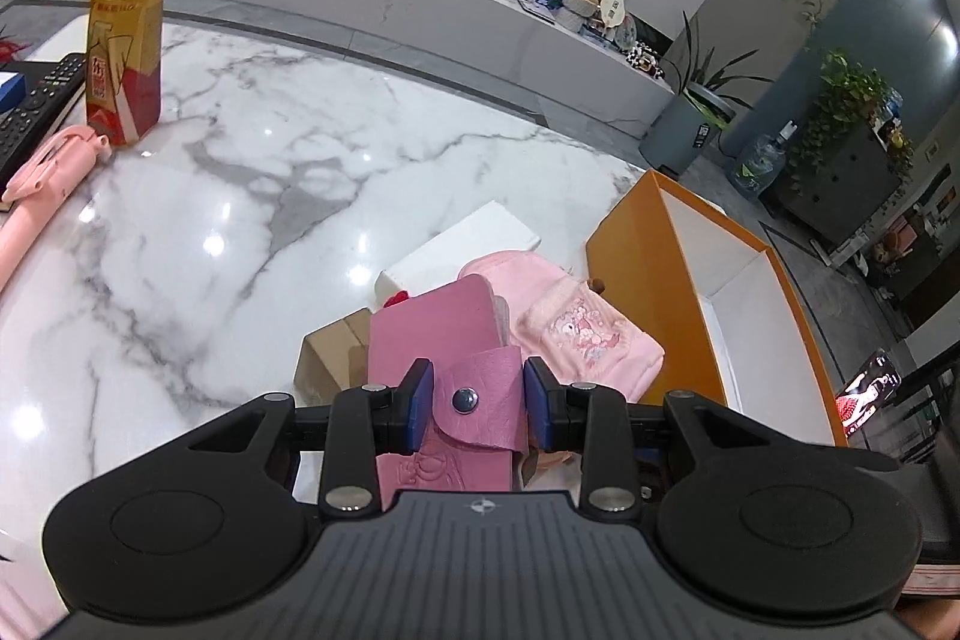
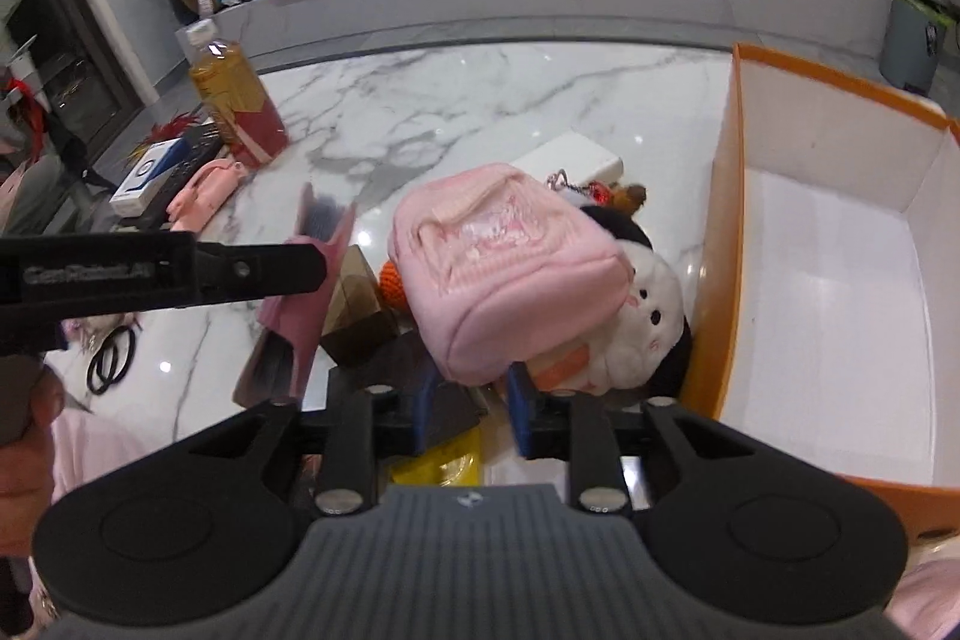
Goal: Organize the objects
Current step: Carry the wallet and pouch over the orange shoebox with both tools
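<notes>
The left gripper [image 1: 478, 403] is clenched on a pink card holder [image 1: 441, 340], its blue pads pressing either side of the snap strap, and the holder hangs above a pile of things on the marble table [image 1: 252, 196], just left of the orange box [image 1: 654, 280]. In that pile, beside the box's left wall, lie a pink pouch [image 1: 576, 334], a white box [image 1: 462, 244] and a brown carton [image 1: 333, 352]. In the right wrist view the right gripper [image 2: 467, 406] has its jaws released, with a gap between the blue pads and nothing held; it hovers just below the pink pouch [image 2: 504, 268], which rests on a white plush toy [image 2: 642, 316] touching the orange box [image 2: 720, 232]. The box's white inside is open to view. Far to the left of the box stand a tea bottle [image 1: 123, 40], a remote [image 1: 36, 112] and a pink case [image 1: 42, 178].
</notes>
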Action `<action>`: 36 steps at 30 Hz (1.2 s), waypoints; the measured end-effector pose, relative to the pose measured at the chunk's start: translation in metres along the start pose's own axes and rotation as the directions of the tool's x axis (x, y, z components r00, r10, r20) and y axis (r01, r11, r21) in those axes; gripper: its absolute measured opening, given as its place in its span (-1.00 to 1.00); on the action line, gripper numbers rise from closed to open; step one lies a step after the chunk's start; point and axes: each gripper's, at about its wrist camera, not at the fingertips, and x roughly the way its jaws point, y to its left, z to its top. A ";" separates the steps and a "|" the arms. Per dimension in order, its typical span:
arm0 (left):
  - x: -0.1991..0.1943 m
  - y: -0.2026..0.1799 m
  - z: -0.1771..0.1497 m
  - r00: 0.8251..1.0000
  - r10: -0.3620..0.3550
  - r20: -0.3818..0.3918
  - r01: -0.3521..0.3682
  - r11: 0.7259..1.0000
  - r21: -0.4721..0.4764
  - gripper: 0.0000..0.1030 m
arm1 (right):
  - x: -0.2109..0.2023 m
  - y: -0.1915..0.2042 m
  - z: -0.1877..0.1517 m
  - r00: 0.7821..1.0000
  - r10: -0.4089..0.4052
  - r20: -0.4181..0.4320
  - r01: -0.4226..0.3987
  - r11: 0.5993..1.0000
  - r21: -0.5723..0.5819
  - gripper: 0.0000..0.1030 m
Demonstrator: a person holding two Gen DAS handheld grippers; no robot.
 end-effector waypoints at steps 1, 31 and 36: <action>0.000 0.001 0.000 1.000 0.000 0.002 0.000 1.000 -0.006 -0.26 | -0.004 0.002 0.001 1.000 0.004 0.012 -0.004 1.000 -0.019 -0.18; -0.019 0.012 0.009 0.999 -0.008 0.048 0.010 0.999 -0.042 -0.27 | 0.017 0.071 -0.001 0.952 -0.225 0.210 0.305 0.783 -0.543 -0.71; -0.036 -0.011 0.020 0.994 -0.072 0.088 0.074 0.997 -0.024 -0.27 | -0.041 0.036 0.027 0.963 -0.112 0.245 0.196 0.916 -0.350 -0.71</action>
